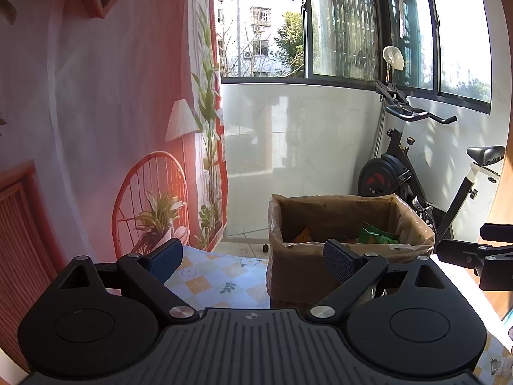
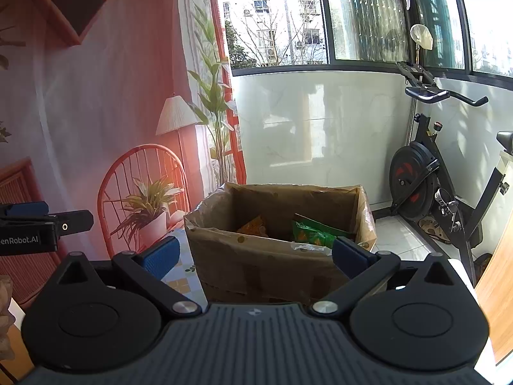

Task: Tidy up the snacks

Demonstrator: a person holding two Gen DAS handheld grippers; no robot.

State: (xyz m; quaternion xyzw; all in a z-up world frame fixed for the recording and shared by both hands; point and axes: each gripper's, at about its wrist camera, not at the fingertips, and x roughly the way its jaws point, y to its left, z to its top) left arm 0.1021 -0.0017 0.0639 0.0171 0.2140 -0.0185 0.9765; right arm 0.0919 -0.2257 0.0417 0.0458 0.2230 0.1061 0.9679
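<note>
A brown cardboard box (image 1: 301,276) (image 2: 256,266) lined with clear plastic stands on the patterned tablecloth (image 1: 208,276). Inside lie a green snack bag (image 2: 312,232) (image 1: 376,235) and an orange snack bag (image 2: 253,226) (image 1: 303,234). My left gripper (image 1: 253,261) hovers open, just left of the box's near corner, nothing between its blue pads. My right gripper (image 2: 255,256) is open too, held in front of the box's near wall, empty. Each gripper shows at the edge of the other's view: the right gripper (image 1: 481,256), the left gripper (image 2: 38,227).
An exercise bike (image 2: 442,192) (image 1: 413,173) stands at the right against the tiled balcony wall. A printed backdrop (image 2: 96,112) showing a red chair, lamp and plants hangs at the left. A wooden surface edge (image 2: 497,298) shows at far right.
</note>
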